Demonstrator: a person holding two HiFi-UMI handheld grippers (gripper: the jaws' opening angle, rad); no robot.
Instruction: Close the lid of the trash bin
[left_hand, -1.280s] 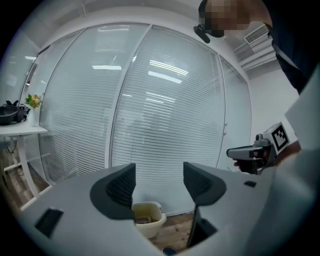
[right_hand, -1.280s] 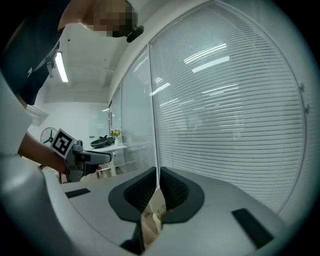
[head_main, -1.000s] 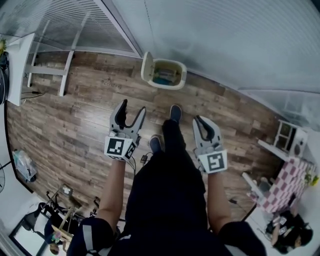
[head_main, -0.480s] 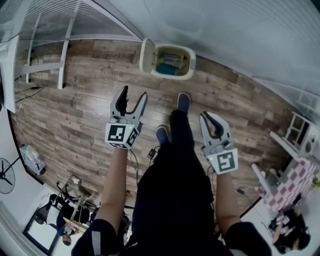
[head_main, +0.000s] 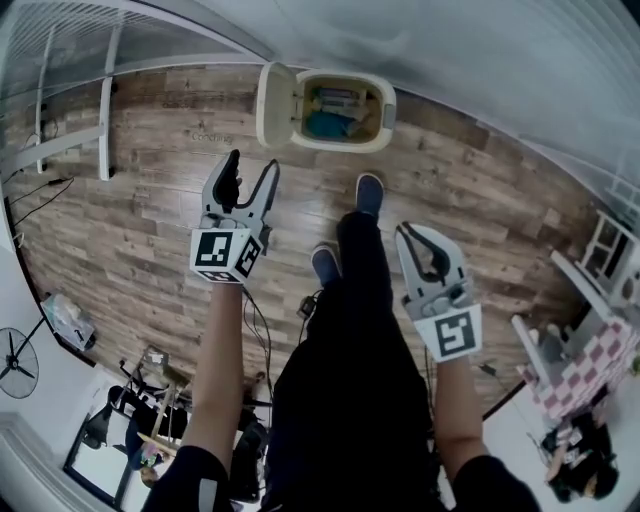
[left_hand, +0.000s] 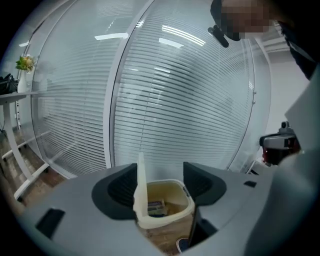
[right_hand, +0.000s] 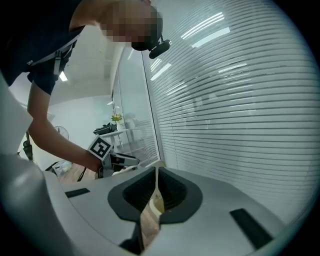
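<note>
The cream trash bin (head_main: 345, 110) stands on the wood floor against the blinds, with some rubbish inside. Its lid (head_main: 272, 104) is swung up on the bin's left side. My left gripper (head_main: 252, 172) is open, just short of the lid and apart from it. In the left gripper view the bin (left_hand: 167, 205) and the upright lid (left_hand: 141, 182) show between the jaws of the left gripper (left_hand: 160, 182). My right gripper (head_main: 418, 236) is shut and empty, lower right, beside the person's leg. The right gripper (right_hand: 157, 186) shows only a thin slit between its jaws.
The person's dark legs and blue shoes (head_main: 368, 190) stand just in front of the bin. A white shelf frame (head_main: 102, 125) stands at the left by the glass wall with blinds (head_main: 480, 50). A fan (head_main: 15, 365) and cluttered furniture (head_main: 585, 370) lie at the edges.
The person has stepped nearer the bin, which now looks larger. The left gripper has moved forward to just short of the raised lid, still open. The right gripper stays shut.
</note>
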